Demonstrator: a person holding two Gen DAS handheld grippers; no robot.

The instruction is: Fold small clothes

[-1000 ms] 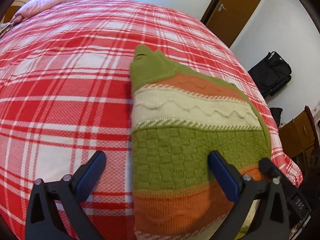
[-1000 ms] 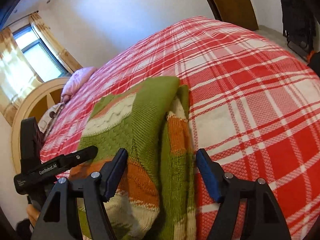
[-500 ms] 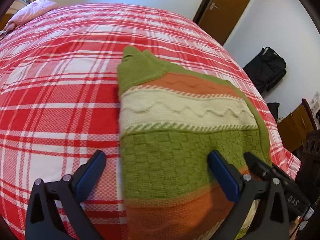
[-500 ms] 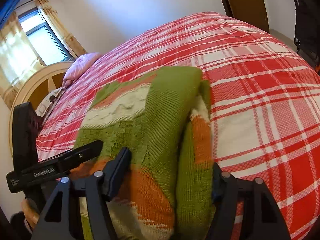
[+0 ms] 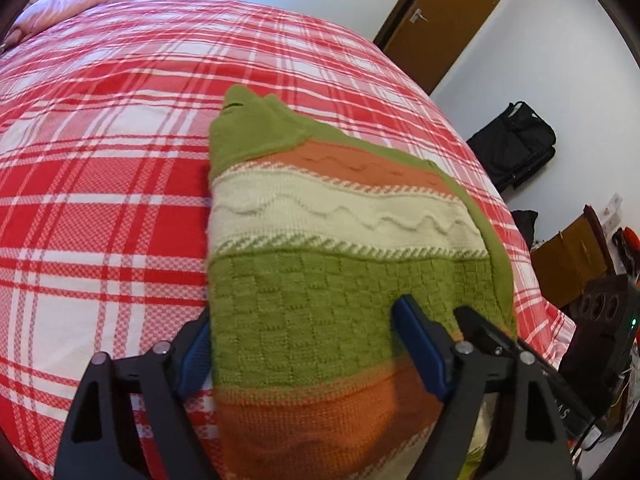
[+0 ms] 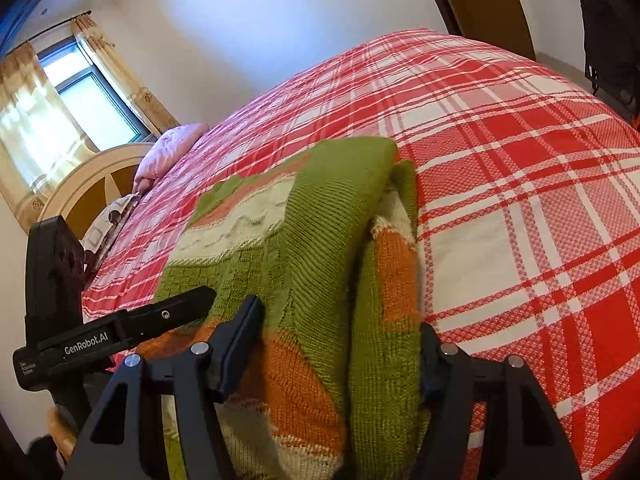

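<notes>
A knitted sweater (image 5: pixel 320 248) in green, orange and cream bands lies folded on the red plaid bedspread (image 5: pixel 100 184). My left gripper (image 5: pixel 308 350) straddles its near end. The jaws are closing, with the left pad against the sweater's left edge and the right pad pressing into the green knit. In the right wrist view the sweater (image 6: pixel 304 248) bulges between the pads of my right gripper (image 6: pixel 332 348), which is shut on its thick folded right edge. The right finger is mostly hidden behind the fold. The left gripper (image 6: pixel 120 332) shows there at the sweater's left side.
A pink pillow (image 6: pixel 168 152) and a curved headboard (image 6: pixel 80 188) stand at the bed's far end, below a curtained window (image 6: pixel 88 92). A brown door (image 5: pixel 444 20) and a black bag (image 5: pixel 516 140) are past the bed. A hand (image 6: pixel 60 428) holds the left gripper.
The left jaws have narrowed from wide apart onto the sweater's near end. The right jaws have come in on the folded edge, and the sweater now bulges up between both pairs.
</notes>
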